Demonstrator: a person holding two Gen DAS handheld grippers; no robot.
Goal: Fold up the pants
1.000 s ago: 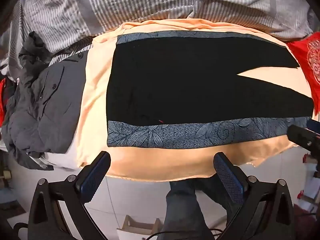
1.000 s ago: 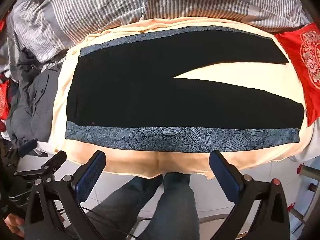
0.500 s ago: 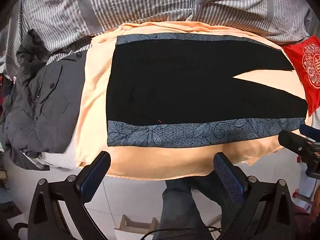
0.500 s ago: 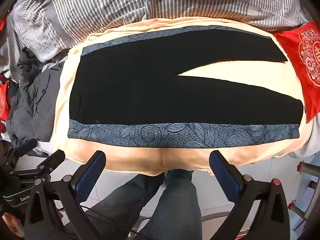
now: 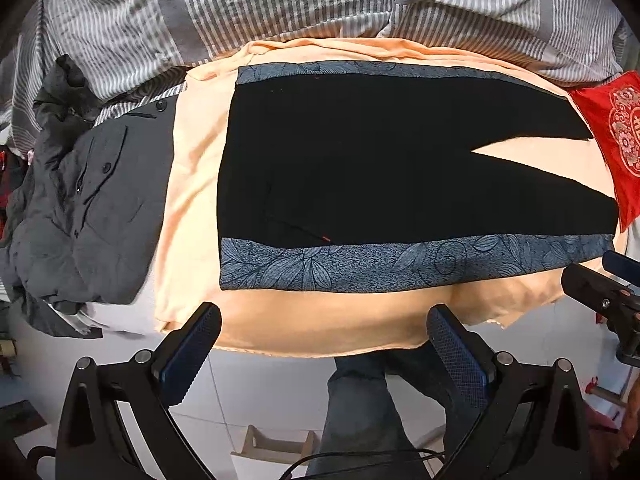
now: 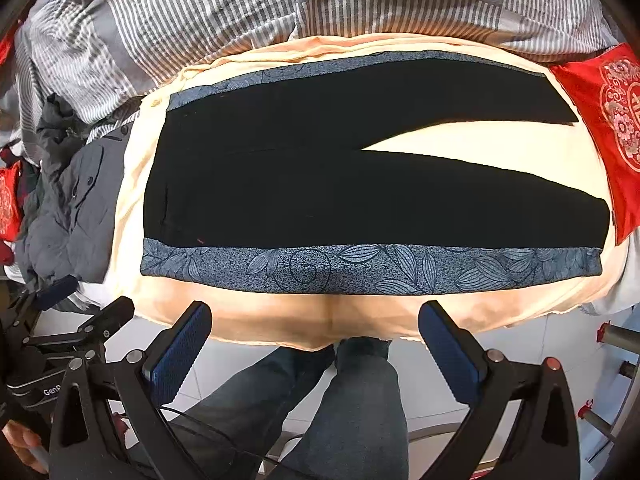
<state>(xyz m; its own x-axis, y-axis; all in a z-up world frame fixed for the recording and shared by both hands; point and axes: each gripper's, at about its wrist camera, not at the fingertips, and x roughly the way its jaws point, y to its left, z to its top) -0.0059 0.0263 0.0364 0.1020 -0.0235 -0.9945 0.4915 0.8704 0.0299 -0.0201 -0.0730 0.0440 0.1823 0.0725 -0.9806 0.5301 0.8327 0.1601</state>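
Left wrist view. Item: black cloth pants with blue-grey leaf-print side bands (image 5: 360,168), laid flat and unfolded on a peach cloth sheet (image 5: 192,184) over the bed; waistband to the left, legs splayed in a V to the right. Left hand-held gripper (image 5: 324,344): fingers spread wide, holding nothing, hovering off the near bed edge above white floor tiles. Right hand-held gripper (image 5: 600,292): only a part of it shows at the far right, so whether it is spread cannot be told here. Neighbours: crumpled dark grey buttoned garment (image 5: 92,216) just beside the sheet's left edge; red embroidered cushion (image 5: 616,140) at the leg ends; grey-and-white striped quilt (image 5: 280,8) behind.

Right wrist view. Right hand-held gripper (image 6: 316,344): fingers spread, empty, off the near bed edge opposite the pants' mid-length. Step judged: approach, no fold begun. Next move likely calls for pinching the near band edge at waist and hem, then carrying it over to the far leg. Room: open sheet margin along the near band; the hem corner lies close to the cushion, the waist end near the grey garment.
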